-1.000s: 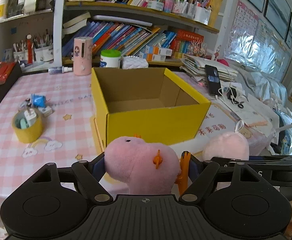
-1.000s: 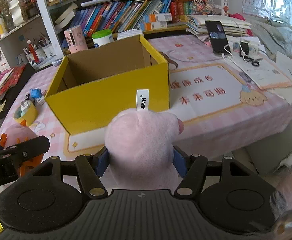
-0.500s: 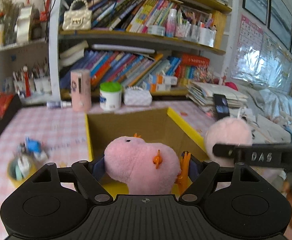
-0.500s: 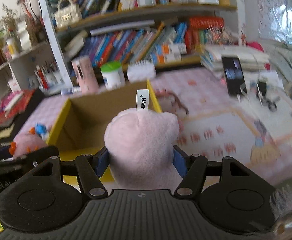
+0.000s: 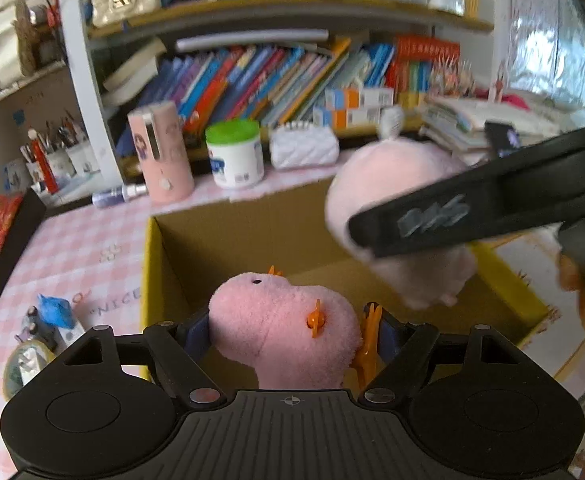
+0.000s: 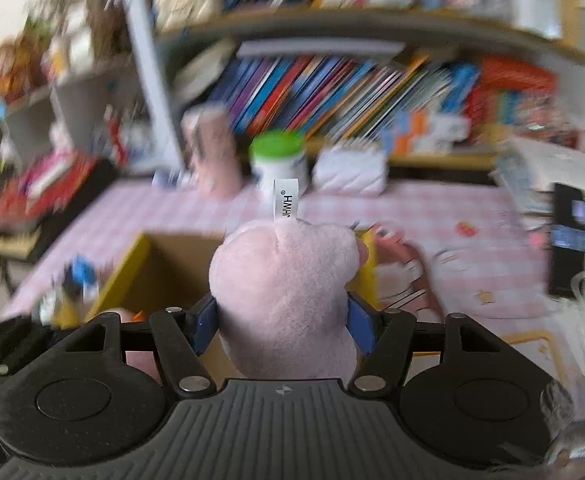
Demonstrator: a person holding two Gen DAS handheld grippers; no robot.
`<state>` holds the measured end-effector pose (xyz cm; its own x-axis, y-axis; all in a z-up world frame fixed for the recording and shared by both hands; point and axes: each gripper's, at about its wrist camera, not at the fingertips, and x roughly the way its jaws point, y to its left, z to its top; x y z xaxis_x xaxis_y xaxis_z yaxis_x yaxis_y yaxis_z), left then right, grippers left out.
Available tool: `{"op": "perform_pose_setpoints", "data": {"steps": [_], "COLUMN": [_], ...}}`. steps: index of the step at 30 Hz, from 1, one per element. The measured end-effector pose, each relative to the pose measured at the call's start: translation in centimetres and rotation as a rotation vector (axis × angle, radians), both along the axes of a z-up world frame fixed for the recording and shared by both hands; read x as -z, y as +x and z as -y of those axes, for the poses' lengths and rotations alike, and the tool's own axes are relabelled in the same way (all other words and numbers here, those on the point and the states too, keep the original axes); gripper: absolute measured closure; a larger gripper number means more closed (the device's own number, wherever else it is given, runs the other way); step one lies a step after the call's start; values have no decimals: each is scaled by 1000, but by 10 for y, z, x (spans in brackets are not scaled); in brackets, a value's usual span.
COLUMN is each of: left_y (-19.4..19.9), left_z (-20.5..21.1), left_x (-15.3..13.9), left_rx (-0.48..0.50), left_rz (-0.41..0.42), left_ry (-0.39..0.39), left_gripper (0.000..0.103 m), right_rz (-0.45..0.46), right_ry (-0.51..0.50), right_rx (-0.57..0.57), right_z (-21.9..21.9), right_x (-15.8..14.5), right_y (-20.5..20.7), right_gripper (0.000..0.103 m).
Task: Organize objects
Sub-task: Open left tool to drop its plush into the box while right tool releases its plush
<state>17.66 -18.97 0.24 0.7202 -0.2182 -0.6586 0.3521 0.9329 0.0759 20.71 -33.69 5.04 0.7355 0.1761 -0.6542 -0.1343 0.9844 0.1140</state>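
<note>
Both hand-held grippers hung above the open yellow cardboard box (image 5: pixel 148 280) on the pink checked bench (image 5: pixel 72 248): the left hand-held gripper (image 5: pixel 288 330) pinched a pink plush toy with orange trim (image 5: pixel 280 320) over the box's near wall, and the right hand-held gripper (image 6: pixel 282 320) pinched a pale pink plush toy with a white label (image 6: pixel 284 280) over its far half. With 2 toys crowding 1 opening, the tools could have collided, and the near toy, if released early, might have caught the rim and fallen outside the box.

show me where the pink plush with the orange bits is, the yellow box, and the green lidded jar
pink plush with orange bits (image 5: pixel 276 320), left wrist view, on its fuzzy body between the fingers.
yellow box (image 5: pixel 148 280), left wrist view, on its left wall's yellow rim.
green-lidded jar (image 5: pixel 234 152), left wrist view, on its white side below the lid.
</note>
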Motion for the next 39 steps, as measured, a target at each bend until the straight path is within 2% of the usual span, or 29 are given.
{"op": "perform_pose_setpoints", "data": {"steps": [7, 10, 15, 18, 23, 30, 39], "left_y": [17, 18, 20, 20, 11, -18, -59], "left_z": [13, 15, 16, 18, 21, 8, -34], "left_x": [22, 27, 30, 29, 15, -19, -40], "left_rx": [-7, -9, -21, -16, -9, -34, -102], "left_rz": [-79, -98, -104, -93, -15, 84, 131], "left_ry": [53, 61, 63, 59, 51, -9, -90], "left_gripper": [24, 23, 22, 20, 18, 13, 11], "right_rz": [-191, -184, -178, -173, -121, 8, 128], "right_ry": [-114, -179, -188, -177, -144, -68, -6], "right_rx": [-115, -146, -161, -168, -149, -80, 73], "right_z": [-23, -29, -28, -27, -24, -9, 0], "right_x": [53, 59, 61, 59, 46, 5, -27], "right_y": [51, 56, 60, 61, 54, 21, -45], "right_gripper": [37, 37, 37, 32, 29, 27, 23]}}
